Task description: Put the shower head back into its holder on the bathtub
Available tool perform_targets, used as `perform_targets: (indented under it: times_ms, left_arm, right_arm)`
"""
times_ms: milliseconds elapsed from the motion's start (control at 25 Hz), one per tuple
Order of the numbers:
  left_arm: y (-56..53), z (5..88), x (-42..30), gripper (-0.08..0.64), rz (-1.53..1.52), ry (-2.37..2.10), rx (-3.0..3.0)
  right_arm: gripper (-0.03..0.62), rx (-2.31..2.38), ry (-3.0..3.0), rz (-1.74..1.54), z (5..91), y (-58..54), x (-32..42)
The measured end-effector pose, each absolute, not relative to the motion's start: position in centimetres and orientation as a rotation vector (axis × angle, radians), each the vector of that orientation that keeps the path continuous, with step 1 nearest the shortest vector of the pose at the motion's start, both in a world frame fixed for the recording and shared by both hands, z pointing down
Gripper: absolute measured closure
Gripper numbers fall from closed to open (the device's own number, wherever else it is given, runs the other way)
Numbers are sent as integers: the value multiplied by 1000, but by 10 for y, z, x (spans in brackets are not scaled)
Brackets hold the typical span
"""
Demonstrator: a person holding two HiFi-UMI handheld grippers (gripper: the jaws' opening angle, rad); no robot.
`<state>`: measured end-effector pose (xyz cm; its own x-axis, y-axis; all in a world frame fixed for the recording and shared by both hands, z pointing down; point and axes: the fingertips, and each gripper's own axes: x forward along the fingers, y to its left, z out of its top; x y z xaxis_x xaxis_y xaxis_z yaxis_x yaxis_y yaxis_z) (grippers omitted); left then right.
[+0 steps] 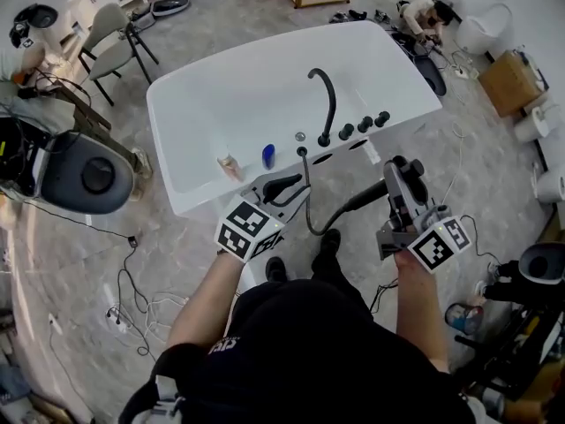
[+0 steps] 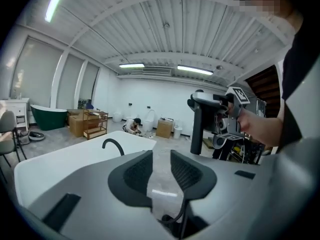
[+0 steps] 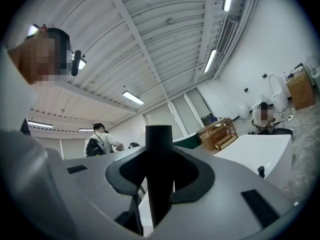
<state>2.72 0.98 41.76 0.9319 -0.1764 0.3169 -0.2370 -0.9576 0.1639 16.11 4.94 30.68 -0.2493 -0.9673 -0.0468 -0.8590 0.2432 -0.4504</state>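
My right claw (image 3: 159,160) clamps the handle of the slim black shower head (image 2: 196,128), keeping it beside the white rectangular bathtub (image 1: 252,104) for return to the small black holder (image 1: 303,152) on its rim, while my left claw (image 2: 161,160), empty and narrowly parted, waits near the black hose (image 1: 309,221).

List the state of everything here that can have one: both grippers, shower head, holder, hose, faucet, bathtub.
Left gripper: jaws apart, nothing between them.
Right gripper: jaws closed on the shower head's handle.
Shower head: out of its holder, held off the tub's side.
Holder: empty.
Hose: hanging slack in a loop.
Faucet: no water running.
Bathtub: no water in it.
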Motion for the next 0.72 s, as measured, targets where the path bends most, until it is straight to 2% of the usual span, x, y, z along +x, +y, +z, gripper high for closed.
perform_targets:
  times_ms: [40, 160, 560, 720]
  left_arm:
    - [9, 422, 37, 418, 460, -297, 2887]
    - [3, 434, 72, 362, 500, -267, 2876]
    - [-27, 459, 199, 299, 502, -235, 2779]
    - [-23, 478, 242, 288, 552, -195, 2780]
  right_arm:
    - [463, -1678, 2216, -486, 307, 42, 167]
    - [463, -1634, 2249, -490, 307, 19, 191]
    - [465, -1458, 2334, -529, 300, -57, 284]
    - [465, -1372, 2387, -543, 294, -73, 299]
